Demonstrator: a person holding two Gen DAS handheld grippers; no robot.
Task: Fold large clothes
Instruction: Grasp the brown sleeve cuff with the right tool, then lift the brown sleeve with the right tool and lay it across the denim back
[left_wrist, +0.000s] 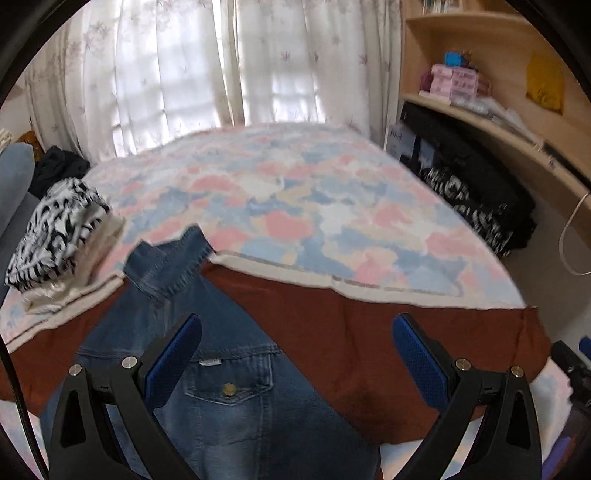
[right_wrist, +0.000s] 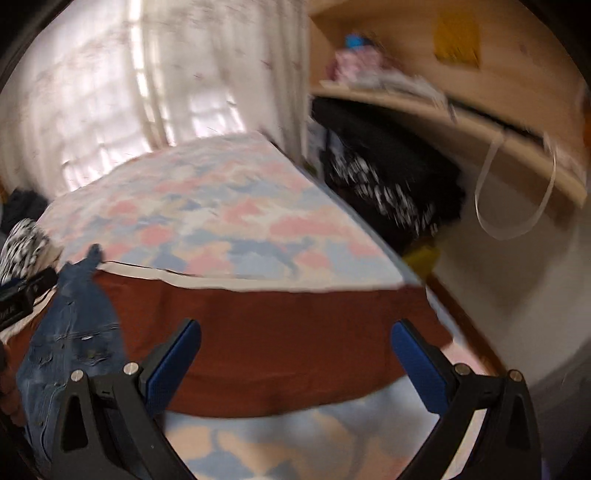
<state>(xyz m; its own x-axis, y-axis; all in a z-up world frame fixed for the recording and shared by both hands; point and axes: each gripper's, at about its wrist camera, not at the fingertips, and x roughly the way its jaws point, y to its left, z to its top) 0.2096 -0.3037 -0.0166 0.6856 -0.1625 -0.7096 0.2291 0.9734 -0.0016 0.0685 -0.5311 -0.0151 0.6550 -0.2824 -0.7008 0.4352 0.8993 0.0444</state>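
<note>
Below left tool (left_wrist: 295, 354), denim jacket (left_wrist: 236, 369)

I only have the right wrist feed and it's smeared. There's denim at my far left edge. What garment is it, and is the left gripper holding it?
Observer: The left wrist view shows a denim jacket with a buttoned chest pocket; the left gripper is open above it, gripping nothing.
Operator: What is it lying on?
Observer: Partly across a rust-brown cloth that is spread across the near end of the bed.
Operator: Anything else at the bed's left side?
Observer: A folded black-and-white patterned garment sits on a pale one, just beyond the jacket's collar.
</note>
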